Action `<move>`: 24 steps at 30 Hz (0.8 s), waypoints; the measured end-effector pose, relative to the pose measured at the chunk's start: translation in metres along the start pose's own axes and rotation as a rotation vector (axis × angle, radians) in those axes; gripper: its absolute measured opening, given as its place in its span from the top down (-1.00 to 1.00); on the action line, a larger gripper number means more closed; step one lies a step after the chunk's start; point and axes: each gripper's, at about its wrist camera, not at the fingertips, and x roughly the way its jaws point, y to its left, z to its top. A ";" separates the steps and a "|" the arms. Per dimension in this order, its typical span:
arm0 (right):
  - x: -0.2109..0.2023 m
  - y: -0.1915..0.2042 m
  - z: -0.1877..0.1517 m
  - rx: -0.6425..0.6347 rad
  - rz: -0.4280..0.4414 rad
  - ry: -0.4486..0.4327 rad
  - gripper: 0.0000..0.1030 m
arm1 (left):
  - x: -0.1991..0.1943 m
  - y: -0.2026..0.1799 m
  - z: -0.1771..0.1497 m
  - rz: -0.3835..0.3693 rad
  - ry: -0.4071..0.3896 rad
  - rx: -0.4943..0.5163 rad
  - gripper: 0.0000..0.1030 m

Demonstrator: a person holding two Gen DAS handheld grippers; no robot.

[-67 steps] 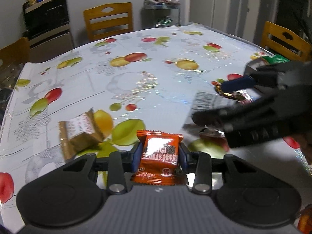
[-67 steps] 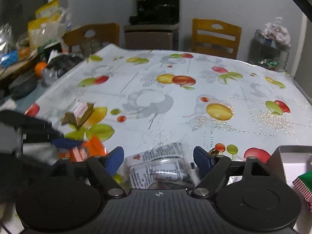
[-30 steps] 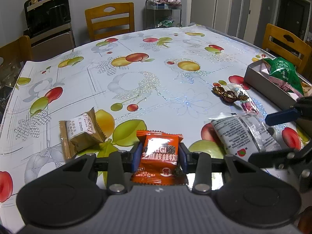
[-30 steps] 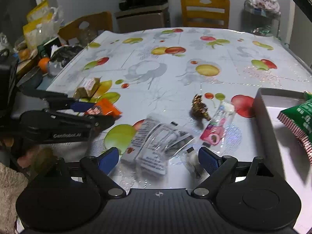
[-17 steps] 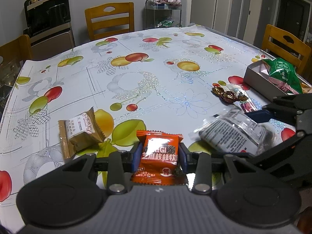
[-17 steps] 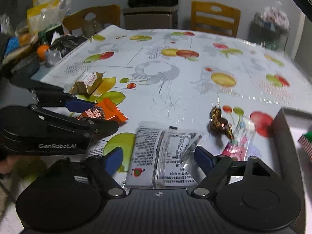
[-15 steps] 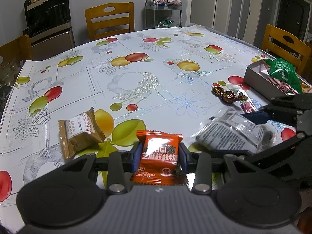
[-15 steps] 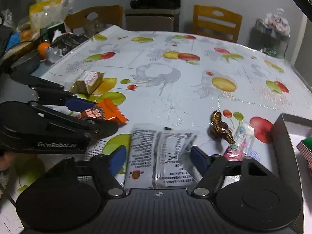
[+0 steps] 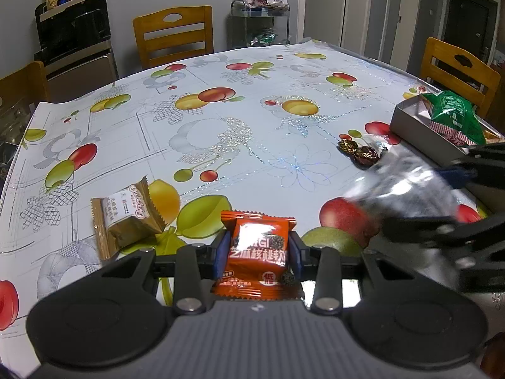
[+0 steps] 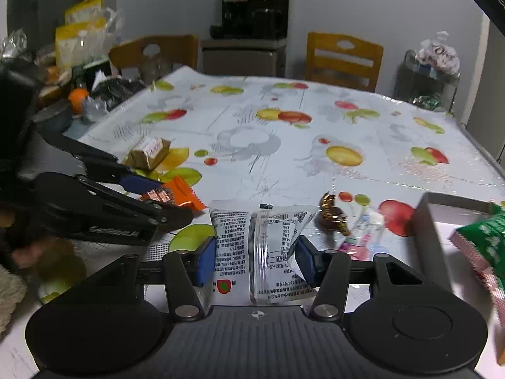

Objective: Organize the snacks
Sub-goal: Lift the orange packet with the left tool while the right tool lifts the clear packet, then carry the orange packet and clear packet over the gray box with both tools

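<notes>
The left gripper [image 9: 257,251] has its jaws closed on an orange snack packet [image 9: 258,254], a small glossy foil pillow with crimped zigzag ends and white printed characters, held just above the near edge of the worktop [image 9: 221,126]. The right gripper [image 10: 255,260] has its jaws pressed against both sides of a clear plastic snack packet [image 10: 262,249], a crinkly see-through sachet with a white back panel covered in fine black print and a small red-and-green mark near its lower end. In the left wrist view this packet appears only as a blurred silvery shape at the right.

The worktop is covered by a shiny white plastic cloth printed with peaches, cherries and green fruit. A brown wrapped cake [image 9: 126,218] with a white label and serrated seams lies left of the orange packet. Dark foil-wrapped chocolates [image 9: 359,153] sit further right, and a slim pink-and-white candy packet [image 10: 359,237] lies just beside them. A grey rectangular box [image 9: 416,126] at the right edge holds a green snack bag [image 9: 454,117] with red-checked trim.
</notes>
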 end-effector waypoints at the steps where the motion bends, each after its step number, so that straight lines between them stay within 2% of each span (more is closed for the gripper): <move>1: -0.006 -0.002 -0.001 0.002 0.004 -0.005 -0.03 | 0.000 -0.001 0.000 0.004 -0.002 0.004 0.29; 10: -0.067 -0.025 -0.020 0.006 0.049 -0.083 -0.03 | 0.000 -0.020 -0.006 0.095 -0.054 0.020 0.29; 16: -0.086 -0.039 -0.040 0.009 0.083 -0.101 -0.03 | -0.001 -0.044 -0.011 0.210 -0.076 0.018 0.29; 24: -0.091 -0.060 -0.050 0.057 0.122 -0.111 -0.02 | -0.015 -0.056 -0.019 0.159 -0.064 -0.057 0.30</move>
